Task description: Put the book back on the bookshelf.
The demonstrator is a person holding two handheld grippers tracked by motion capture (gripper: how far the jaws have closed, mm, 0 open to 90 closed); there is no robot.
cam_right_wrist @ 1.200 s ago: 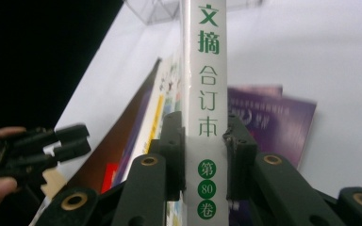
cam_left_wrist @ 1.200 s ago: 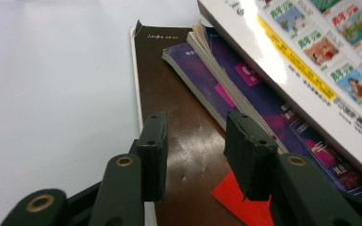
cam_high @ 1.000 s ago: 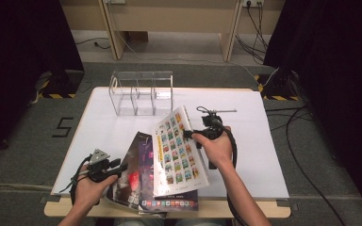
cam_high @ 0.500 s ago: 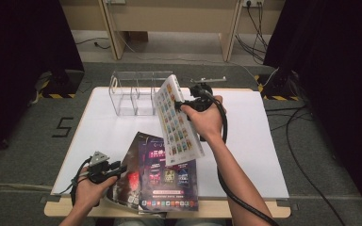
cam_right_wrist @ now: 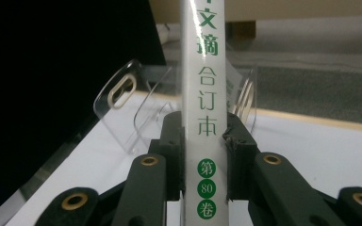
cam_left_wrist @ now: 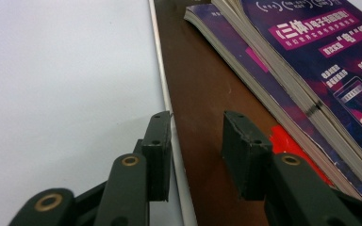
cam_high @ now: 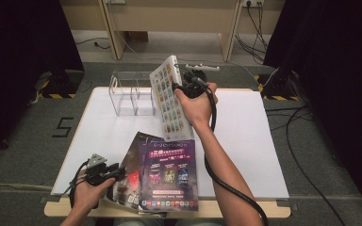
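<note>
1. Starting at the near table edge: two grippers counted, one per hand; the left gripper lies low at the near left, its jaws partly apart and straddling the edge of the dark-covered magazine; whether the pads press on that cover cannot be told.
2. Lying flat near the front edge: two magazines counted; the purple-covered magazine rests on top of the dark-covered one, overlapping it and leaving its left part bare.
3. Supporting both: one white table.
4. Farther back, raised above the table: one third magazine, white-spined, its cover a grid of small coloured pictures; the right gripper is clamped on its spine, a jaw on each side, holding it upright.
5. Farthest, at the back of the table: one clear acrylic rack with upright dividers, just behind and to the left of the held magazine.
</note>
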